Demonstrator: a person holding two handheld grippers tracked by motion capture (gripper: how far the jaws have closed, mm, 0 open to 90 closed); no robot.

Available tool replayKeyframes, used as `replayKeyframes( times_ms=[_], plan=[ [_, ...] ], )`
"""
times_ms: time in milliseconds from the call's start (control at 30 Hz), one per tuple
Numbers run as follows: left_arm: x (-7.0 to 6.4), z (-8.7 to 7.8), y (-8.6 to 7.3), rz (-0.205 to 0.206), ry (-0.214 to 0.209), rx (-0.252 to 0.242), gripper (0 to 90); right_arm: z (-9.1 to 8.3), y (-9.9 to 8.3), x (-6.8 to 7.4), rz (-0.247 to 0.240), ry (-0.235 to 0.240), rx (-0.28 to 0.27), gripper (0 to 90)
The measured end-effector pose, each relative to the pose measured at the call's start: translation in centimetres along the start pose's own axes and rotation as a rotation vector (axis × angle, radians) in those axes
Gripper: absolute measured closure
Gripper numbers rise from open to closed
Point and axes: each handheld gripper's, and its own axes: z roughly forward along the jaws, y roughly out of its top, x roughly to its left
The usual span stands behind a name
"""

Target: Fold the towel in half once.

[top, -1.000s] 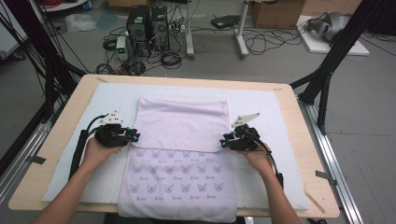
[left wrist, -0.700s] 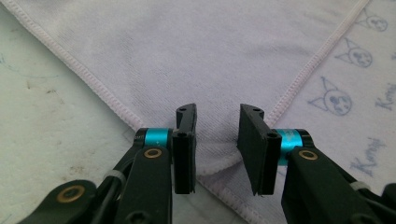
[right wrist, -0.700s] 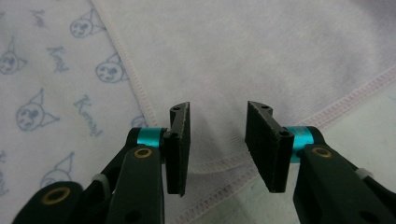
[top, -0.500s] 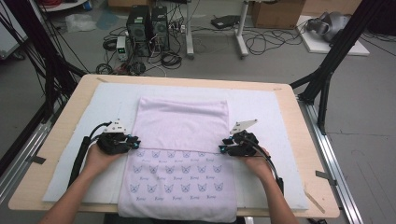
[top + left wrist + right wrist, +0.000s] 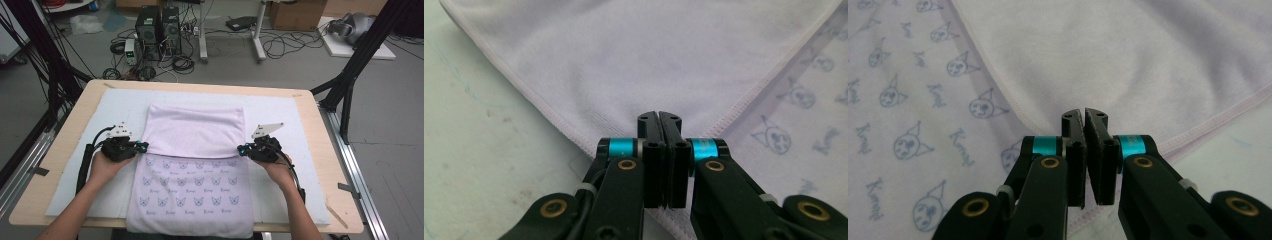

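1. High view: fixed above the near side, facing forward and down over the whole surface (image 5: 310,107), taken from well back.
2. Left gripper view: riding on the left tongs (image 5: 658,120), looking along the jaws, very close to the towel (image 5: 649,55).
3. Right gripper view: likewise on the right tongs (image 5: 1084,116).
4. Shared by all three: the towel's folded edge.

The right hand-held gripper (image 5: 1083,116) pinches the folded corner of the lilac towel (image 5: 1128,55) (printed side beneath).

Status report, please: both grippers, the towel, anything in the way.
Left gripper and right gripper shut on folded towel corners. Plain flap lies over printed half. Nothing blocking on the mat.
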Motion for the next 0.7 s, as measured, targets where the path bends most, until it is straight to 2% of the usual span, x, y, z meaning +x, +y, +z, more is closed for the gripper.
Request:
replayKeyframes(
  times_ms=[67, 200, 267, 433, 533, 633, 700],
  plan=[
    [0.0, -0.5, 0.6, -0.003, -0.003, -0.02, 88.2, -0.5, 0.6, -0.1, -0.007, -0.009, -0.011, 87.0],
    [0.3, -1.6, 1.5, -0.012, 0.002, -0.045, 88.2, -1.9, 1.3, -0.2, 0.004, -0.011, -0.072, 87.0],
    [0.4, -2.1, 1.6, -0.024, -0.002, -0.058, 88.2, -2.3, 1.5, -0.2, 0.01, -0.006, -0.074, 87.0],
    [-0.5, -3.4, 1.8, 0.01, 0.001, -0.054, 88.2, -3.2, 1.8, 0.7, -0.013, 0.001, -0.098, 87.0],
    [-2.0, -5.2, 1.3, 0.037, -0.011, -0.078, 88.3, -4.5, 1.8, 2.2, -0.042, 0.014, -0.1, 87.0],
    [-4.4, -7.3, -0.1, 0.071, -0.037, -0.079, 88.3, -6.2, 0.7, 4.2, -0.068, 0.038, -0.109, 87.0],
    [-6.5, -8.8, -1.7, 0.098, -0.064, -0.068, 88.3, -6.9, -0.5, 5.6, -0.075, 0.054, -0.111, 87.0]
  ],
)
